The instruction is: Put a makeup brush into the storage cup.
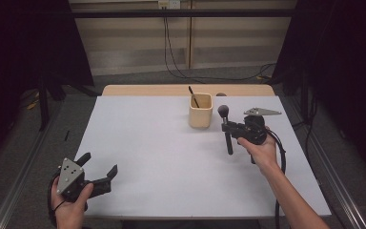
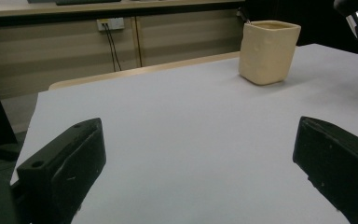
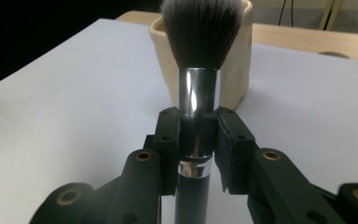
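Right of centre, a makeup brush (image 1: 227, 128) is pinched upright by the right gripper (image 1: 227, 128) beside the cup (image 1: 200, 111); the left gripper (image 1: 100, 167), lower left, is spread.

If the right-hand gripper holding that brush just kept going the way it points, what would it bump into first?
Most likely the cream cup. The right gripper is clamped on the makeup brush, and the cup stands right behind the bristles. How wide the gap is, I can't judge.

Dim, even overhead light with faint shadows; dark, murky edges; a glint on the brush ferrule (image 3: 199, 93); near jaws soft.
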A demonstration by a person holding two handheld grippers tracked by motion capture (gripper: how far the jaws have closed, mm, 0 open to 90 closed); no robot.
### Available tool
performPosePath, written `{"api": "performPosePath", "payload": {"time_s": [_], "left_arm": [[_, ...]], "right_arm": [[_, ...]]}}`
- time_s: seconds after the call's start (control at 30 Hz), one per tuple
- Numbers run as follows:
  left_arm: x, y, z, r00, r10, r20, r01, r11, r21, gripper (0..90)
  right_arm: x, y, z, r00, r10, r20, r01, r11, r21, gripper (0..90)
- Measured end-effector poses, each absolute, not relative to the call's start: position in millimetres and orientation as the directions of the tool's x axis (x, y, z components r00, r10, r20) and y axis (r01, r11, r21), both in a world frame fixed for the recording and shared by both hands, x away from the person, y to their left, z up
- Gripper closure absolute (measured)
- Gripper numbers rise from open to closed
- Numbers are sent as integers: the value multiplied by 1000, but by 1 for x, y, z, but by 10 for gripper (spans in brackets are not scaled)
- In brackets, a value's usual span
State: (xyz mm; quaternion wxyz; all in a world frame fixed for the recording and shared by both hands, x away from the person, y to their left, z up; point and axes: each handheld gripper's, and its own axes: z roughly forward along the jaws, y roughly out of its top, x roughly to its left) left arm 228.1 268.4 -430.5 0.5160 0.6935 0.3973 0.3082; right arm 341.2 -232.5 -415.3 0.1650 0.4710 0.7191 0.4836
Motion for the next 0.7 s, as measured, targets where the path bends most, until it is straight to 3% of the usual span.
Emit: {"api": "performPosePath", "payload": {"time_s": [0.23, 0.47, 0.7], "left_arm": [[228, 269, -430, 494, 869, 18, 232, -152, 961, 26], [228, 269, -431, 495, 869, 16, 232, -150, 961, 26], [228, 268, -431, 496, 868, 16, 233, -151, 961, 25]], "right_arm": [[334, -236, -411, -525, 822, 221, 433, 35, 901, 721], [333, -240, -409, -558, 788, 261, 409, -13, 913, 721], [332, -239, -401, -582, 782, 223, 337, -18, 941, 721]]}}
